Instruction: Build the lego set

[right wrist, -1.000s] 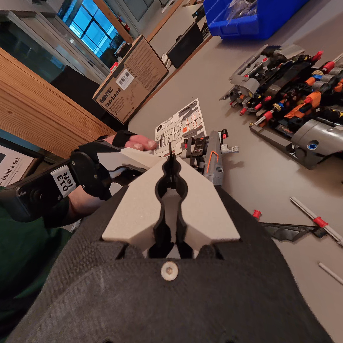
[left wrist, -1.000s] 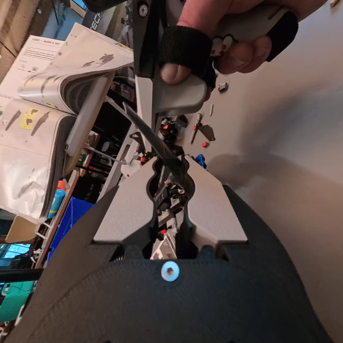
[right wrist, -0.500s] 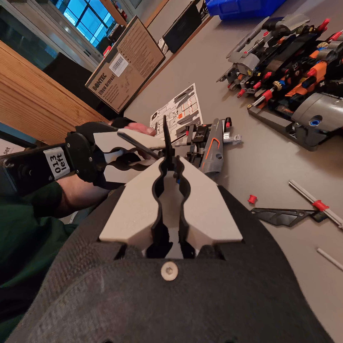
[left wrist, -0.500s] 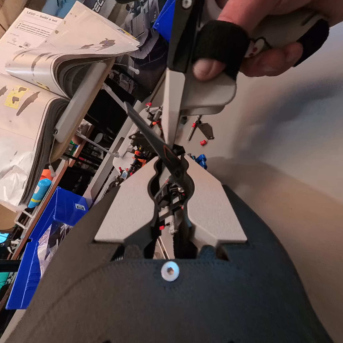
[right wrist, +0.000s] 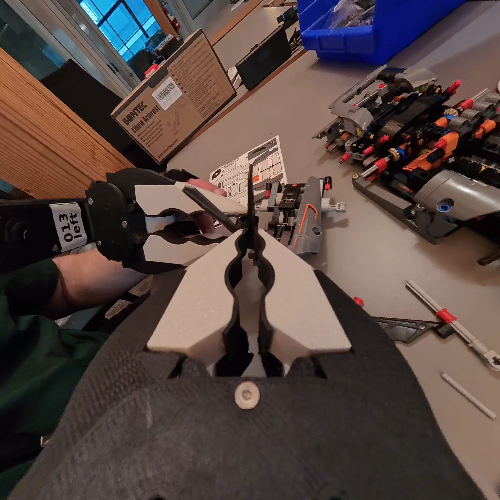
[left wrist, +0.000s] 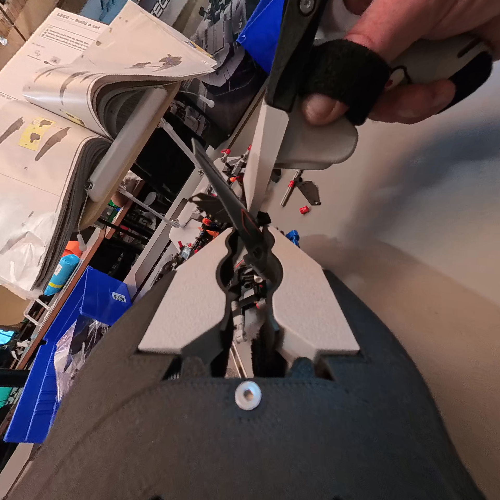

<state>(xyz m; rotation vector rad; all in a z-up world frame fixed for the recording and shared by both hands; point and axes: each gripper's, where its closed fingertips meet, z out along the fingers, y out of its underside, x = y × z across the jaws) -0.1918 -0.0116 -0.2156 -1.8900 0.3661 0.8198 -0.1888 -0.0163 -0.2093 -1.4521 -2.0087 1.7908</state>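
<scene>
My right gripper (right wrist: 249, 234) is shut on a thin black panel with an orange stripe (right wrist: 250, 189), held edge-on and nearly upright. In the left wrist view the panel (left wrist: 216, 184) runs diagonally, its lower end between my left gripper's jaws (left wrist: 251, 232). The left gripper (right wrist: 238, 221) lies on its side, shut on the end of a grey and black subassembly (right wrist: 305, 216) that rests on the table; the subassembly also shows between the jaws (left wrist: 247, 295). The right gripper (left wrist: 253, 211) comes down from above, just beyond the left gripper's tips.
The large part-built model (right wrist: 419, 151) stands at the right on the grey table (right wrist: 365, 270). A sticker sheet (right wrist: 267, 167), a cardboard box (right wrist: 173, 108) and a blue bin (right wrist: 365, 35) lie beyond. Loose parts (right wrist: 405, 327) lie front right. An open instruction book (left wrist: 67, 135) stands behind. My two grippers' fingertips are within a few centimetres of each other.
The right gripper has drawn closer to the left gripper and raised the black panel more upright. The left gripper has tilted and turned. Both grips are unchanged.
</scene>
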